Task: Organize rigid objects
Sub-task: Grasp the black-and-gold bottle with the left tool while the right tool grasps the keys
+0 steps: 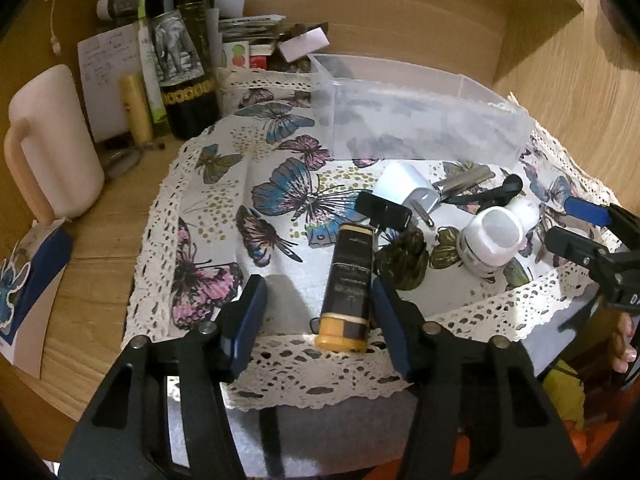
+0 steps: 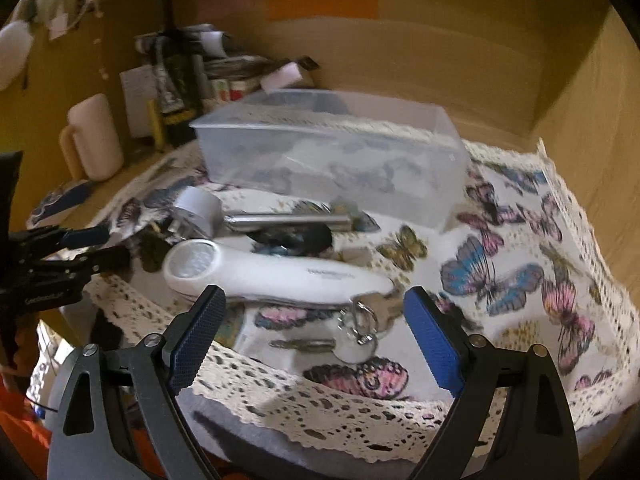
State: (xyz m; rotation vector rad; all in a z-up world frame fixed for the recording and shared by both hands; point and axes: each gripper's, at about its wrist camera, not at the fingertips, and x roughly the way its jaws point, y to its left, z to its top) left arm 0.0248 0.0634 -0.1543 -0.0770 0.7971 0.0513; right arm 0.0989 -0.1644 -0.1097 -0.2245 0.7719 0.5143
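Going left to right: left gripper is spread wide over the butterfly cloth, and the black-and-gold tube lies between its fingers against the right one, cap toward the camera, long axis running away toward the clear bin. Its label print is too small to read. The right gripper is spread too, the white handheld device lying crosswise just ahead, round end left; its grey lettering is blurred. Keys sit at its right end.
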